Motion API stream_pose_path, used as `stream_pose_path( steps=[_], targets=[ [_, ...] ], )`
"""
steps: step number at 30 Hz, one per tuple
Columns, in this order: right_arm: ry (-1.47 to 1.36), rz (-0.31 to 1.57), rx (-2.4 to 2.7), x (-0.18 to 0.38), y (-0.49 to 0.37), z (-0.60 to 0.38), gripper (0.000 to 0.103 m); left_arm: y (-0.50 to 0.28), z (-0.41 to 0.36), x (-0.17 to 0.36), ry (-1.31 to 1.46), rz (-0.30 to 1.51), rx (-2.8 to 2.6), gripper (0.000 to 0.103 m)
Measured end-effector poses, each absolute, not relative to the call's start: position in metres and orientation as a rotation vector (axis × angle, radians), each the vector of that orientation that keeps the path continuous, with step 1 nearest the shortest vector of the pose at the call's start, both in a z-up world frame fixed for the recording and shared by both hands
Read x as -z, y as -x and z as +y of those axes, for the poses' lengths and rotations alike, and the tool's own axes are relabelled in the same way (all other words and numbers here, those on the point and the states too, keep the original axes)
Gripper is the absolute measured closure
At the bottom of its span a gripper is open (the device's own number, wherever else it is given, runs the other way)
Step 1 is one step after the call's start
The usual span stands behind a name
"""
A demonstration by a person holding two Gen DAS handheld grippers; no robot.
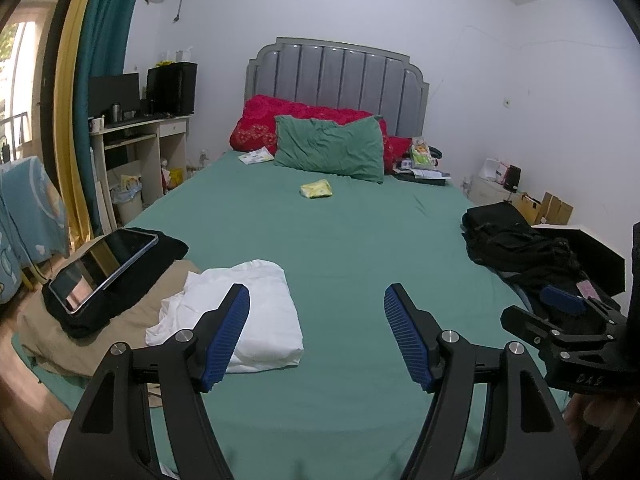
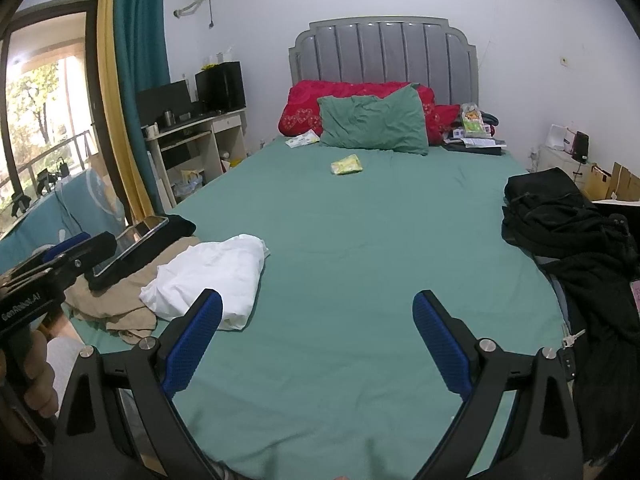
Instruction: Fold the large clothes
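Observation:
A folded white garment (image 1: 248,312) lies at the left of the green bed sheet (image 1: 344,240); it also shows in the right wrist view (image 2: 212,276). A tan garment (image 1: 100,332) lies under and left of it (image 2: 120,300). A heap of black clothes (image 1: 516,248) lies at the bed's right edge (image 2: 568,232). My left gripper (image 1: 316,300) is open and empty above the sheet, its left finger over the white garment. My right gripper (image 2: 318,304) is open and empty above bare sheet; it appears at the right edge of the left wrist view (image 1: 560,300).
A tablet (image 1: 104,268) rests on a black cloth on the tan garment. A green pillow (image 1: 332,148) and red pillows (image 1: 280,120) lie by the headboard. A yellow packet (image 1: 316,189) lies mid-bed. A desk (image 1: 140,140) stands left; boxes (image 1: 548,208) stand right.

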State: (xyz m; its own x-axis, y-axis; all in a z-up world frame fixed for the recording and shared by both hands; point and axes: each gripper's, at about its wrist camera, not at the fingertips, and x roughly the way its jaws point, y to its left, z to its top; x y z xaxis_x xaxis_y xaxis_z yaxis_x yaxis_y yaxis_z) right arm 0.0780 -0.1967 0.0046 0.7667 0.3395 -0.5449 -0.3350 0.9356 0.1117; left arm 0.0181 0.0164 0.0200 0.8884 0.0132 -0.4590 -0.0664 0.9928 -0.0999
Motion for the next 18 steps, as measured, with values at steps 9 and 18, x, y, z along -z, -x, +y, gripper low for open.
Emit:
stream_pose_path(
  steps=[9, 18],
  targets=[
    [0.006, 0.591, -0.379, -0.0051, -0.0727, -0.1906, 0.008, -0.0147, 0.0072, -0.0222, 0.121, 0.475, -0.036, 0.030],
    [0.002, 0.592, -0.380, -0.0042, -0.0729, -0.1898, 0.008, -0.0143, 0.0076, -0.0232, 0.124, 0.478, -0.038, 0.030]
  ],
)
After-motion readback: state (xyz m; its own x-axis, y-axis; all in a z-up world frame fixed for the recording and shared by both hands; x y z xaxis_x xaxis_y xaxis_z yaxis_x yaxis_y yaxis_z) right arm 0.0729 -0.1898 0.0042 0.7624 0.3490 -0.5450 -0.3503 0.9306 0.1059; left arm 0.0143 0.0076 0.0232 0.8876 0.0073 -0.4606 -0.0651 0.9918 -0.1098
